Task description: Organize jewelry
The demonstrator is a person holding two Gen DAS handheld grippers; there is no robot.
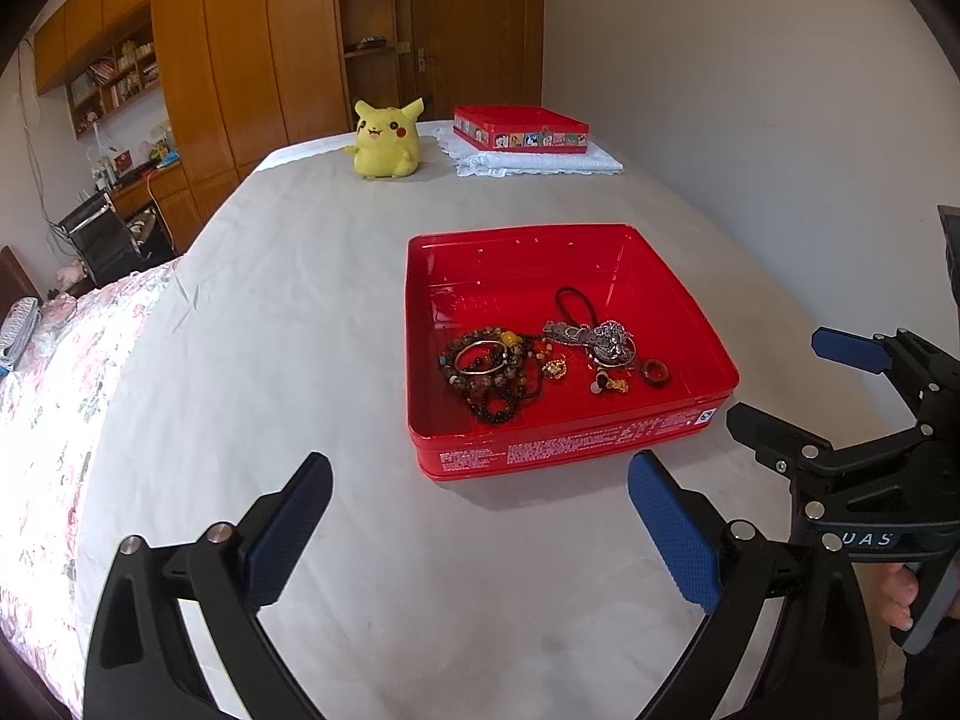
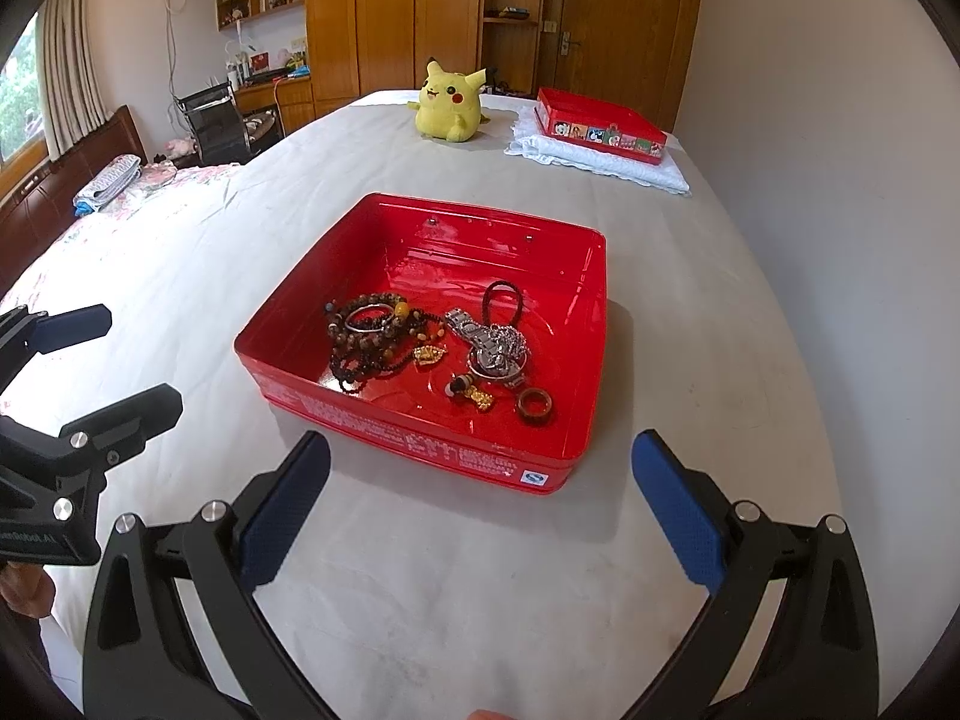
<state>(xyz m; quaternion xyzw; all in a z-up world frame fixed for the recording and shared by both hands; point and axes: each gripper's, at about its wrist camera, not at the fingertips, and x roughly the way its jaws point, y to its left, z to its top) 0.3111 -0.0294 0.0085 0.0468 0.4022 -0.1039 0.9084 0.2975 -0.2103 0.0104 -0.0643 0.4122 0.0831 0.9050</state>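
Left wrist view: left gripper (image 1: 480, 510) & right gripper (image 2: 480, 492) both released, empty. Jewelry (image 1: 534, 360) heaped in red tin (image 1: 690, 300) just ahead; fits sorting pending or gathered.

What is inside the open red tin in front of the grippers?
The red tin holds beaded bracelets, a silver bangle, a metal watch, a brown ring, gold charms and a black cord loop. Anything beneath the pile is hidden.
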